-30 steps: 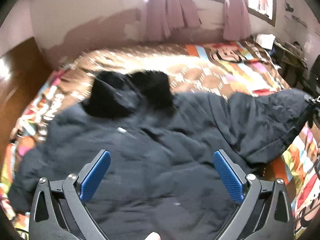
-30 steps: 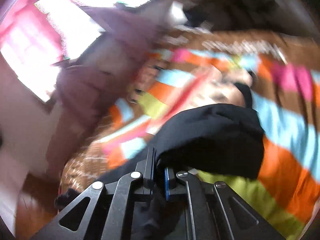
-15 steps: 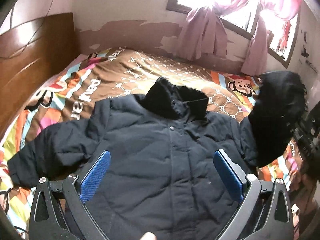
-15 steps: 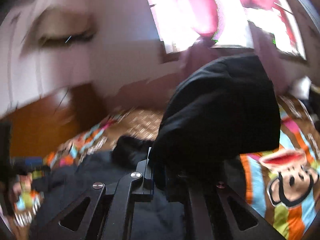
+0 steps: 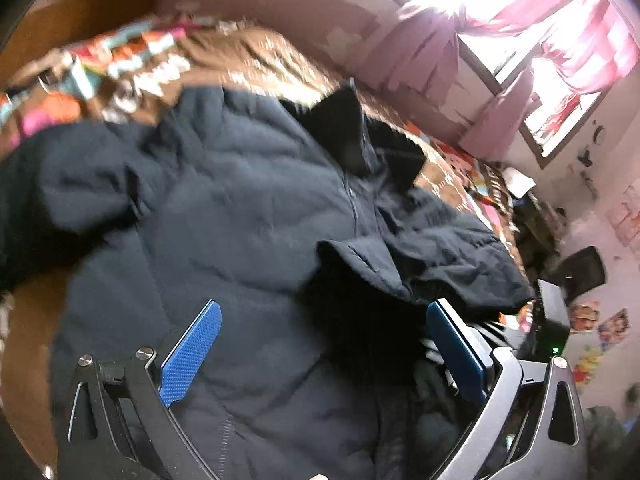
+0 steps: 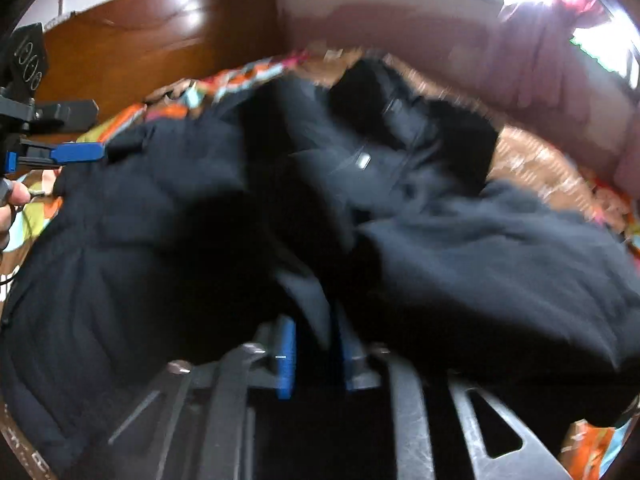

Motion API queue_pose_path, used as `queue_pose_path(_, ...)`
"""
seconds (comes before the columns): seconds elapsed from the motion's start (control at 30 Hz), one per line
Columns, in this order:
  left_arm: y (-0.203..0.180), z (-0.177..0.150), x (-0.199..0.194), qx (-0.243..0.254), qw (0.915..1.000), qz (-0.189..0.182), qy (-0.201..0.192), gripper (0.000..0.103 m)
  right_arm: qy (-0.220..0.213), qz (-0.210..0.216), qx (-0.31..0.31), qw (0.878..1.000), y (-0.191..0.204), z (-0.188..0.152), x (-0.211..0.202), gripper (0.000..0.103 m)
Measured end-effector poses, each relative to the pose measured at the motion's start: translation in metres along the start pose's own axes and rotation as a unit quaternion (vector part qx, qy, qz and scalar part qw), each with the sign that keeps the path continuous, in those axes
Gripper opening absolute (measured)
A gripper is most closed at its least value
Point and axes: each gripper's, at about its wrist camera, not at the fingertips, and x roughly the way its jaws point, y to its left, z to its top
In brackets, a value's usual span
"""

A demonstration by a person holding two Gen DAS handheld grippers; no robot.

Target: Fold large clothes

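A large dark navy padded jacket (image 5: 248, 216) with a black furry collar (image 5: 344, 128) lies front up on the bed. Its right sleeve (image 5: 448, 256) is folded in across the chest. My left gripper (image 5: 320, 356) is open and empty, its blue pads over the jacket's lower front. My right gripper (image 6: 312, 344) is shut on the sleeve's cuff (image 6: 316, 304) and holds it over the jacket body (image 6: 132, 248). The left gripper also shows at the left edge of the right wrist view (image 6: 76, 153).
The bed has a colourful cartoon-print cover (image 5: 132, 56) and a wooden headboard (image 6: 160, 44). A window with pink curtains (image 5: 568, 48) is on the far wall. Dark furniture and clutter (image 5: 560, 292) stand beside the bed on the right.
My right gripper has swung the lifted sleeve inward and down across the jacket's chest. My left gripper has tilted and moved closer over the jacket, still open.
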Motion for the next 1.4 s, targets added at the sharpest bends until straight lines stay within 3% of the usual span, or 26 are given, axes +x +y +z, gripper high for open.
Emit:
queue_pose_path(0.07,0.007,-0.004,0.011,-0.037,0.9984,-0.03,0.028,0.101,0.01,0.028,0.014,0.999,0.002,-0.008,0.009,0.057)
queue_pose_path(0.13,0.014,-0.004,0.02,-0.066,0.9955,-0.047,0.048,0.1,0.007,0.035,0.015,0.999,0.007,-0.01,0.01,0.063)
queue_pose_path(0.3,0.013,0.012,0.033,-0.077,0.9961,-0.028,0.033,0.1,0.002,0.041,0.005,0.999,0.017,-0.023,-0.004,0.067)
queue_pose_path(0.37,0.01,0.02,0.041,-0.076,0.9967,-0.014,0.024,0.093,0.005,0.041,0.005,0.999,0.019,-0.031,-0.004,0.067)
queue_pose_path(0.4,0.009,0.022,0.047,-0.074,0.9969,-0.006,0.026,0.078,0.007,0.042,0.009,0.999,0.017,-0.034,-0.006,0.067)
queue_pose_path(0.43,0.005,0.025,0.055,-0.068,0.9971,0.004,0.035,0.056,0.007,0.043,0.014,0.999,0.017,-0.037,-0.01,0.067)
queue_pose_path(0.47,0.003,0.025,0.062,-0.063,0.997,0.016,0.042,0.044,0.007,0.043,0.017,0.999,0.015,-0.038,-0.011,0.067)
queue_pose_path(0.5,0.0,0.025,0.069,-0.055,0.9968,0.029,0.051,0.025,0.007,0.042,0.02,0.999,0.013,-0.039,-0.012,0.067)
queue_pose_path(0.53,-0.003,0.024,0.074,-0.045,0.9967,0.039,0.054,0.015,0.004,0.04,0.024,0.999,0.01,-0.041,-0.015,0.067)
queue_pose_path(0.6,-0.011,0.023,0.072,-0.018,0.9976,0.055,0.037,0.005,-0.002,0.037,0.03,0.999,0.006,-0.042,-0.021,0.067)
queue_pose_path(0.8,-0.028,0.036,0.034,0.043,0.9907,0.12,-0.048,0.002,-0.064,0.042,0.059,0.995,-0.017,-0.042,-0.061,0.068)
queue_pose_path(0.9,-0.03,0.04,0.011,0.068,0.9819,0.154,-0.087,0.002,-0.117,0.01,0.07,0.991,-0.031,-0.031,-0.088,0.075)
queue_pose_path(1.0,-0.032,0.041,-0.002,0.098,0.97,0.198,-0.102,0.002,-0.124,-0.037,0.074,0.989,-0.043,-0.015,-0.092,0.078)
queue_pose_path(1.1,-0.023,0.035,-0.006,0.111,0.9637,0.229,-0.081,0.002,-0.111,-0.057,0.089,0.988,-0.057,0.004,-0.077,0.078)
queue_pose_path(1.4,0.017,0.01,0.002,0.091,0.957,0.276,0.004,0.002,-0.031,-0.016,0.123,0.992,-0.067,0.041,0.006,0.078)
